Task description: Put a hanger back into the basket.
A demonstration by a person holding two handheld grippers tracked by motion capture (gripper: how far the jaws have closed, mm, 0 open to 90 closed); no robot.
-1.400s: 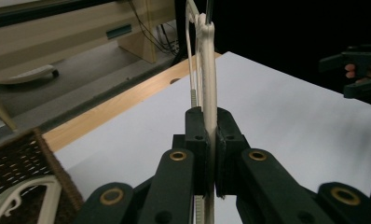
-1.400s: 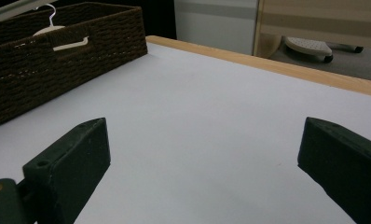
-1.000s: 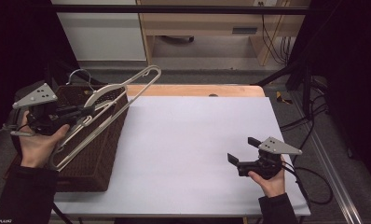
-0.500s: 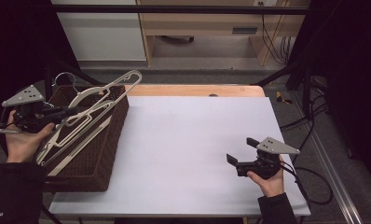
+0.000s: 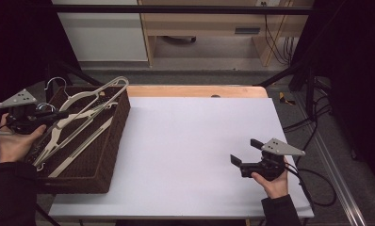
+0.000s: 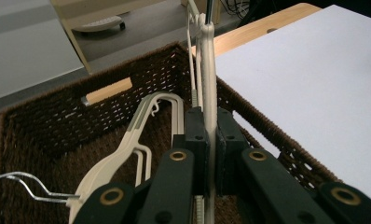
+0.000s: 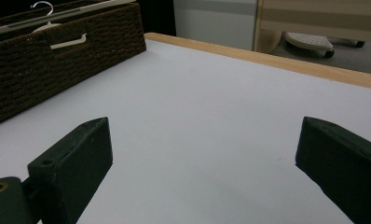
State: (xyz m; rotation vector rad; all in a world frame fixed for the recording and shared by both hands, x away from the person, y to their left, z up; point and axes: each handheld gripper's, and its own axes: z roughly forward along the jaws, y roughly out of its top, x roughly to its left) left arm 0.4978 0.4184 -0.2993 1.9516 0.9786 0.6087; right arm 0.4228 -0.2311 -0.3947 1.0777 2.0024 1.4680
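Lowered toward the wicker basket (image 5: 111,141) since a second ago, the cream hanger (image 5: 93,101) is held clamped in the left gripper (image 6: 210,154), its long axis running up and away from the jaws, over the basket's far rim. About three hangers can be counted, two lying inside. The right gripper (image 5: 244,153) rests open on the white table (image 5: 185,141), well apart.

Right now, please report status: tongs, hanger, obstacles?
Left tongs shut on cream hanger, over wicker basket. Right tongs open, empty, on table. Nothing blocking.
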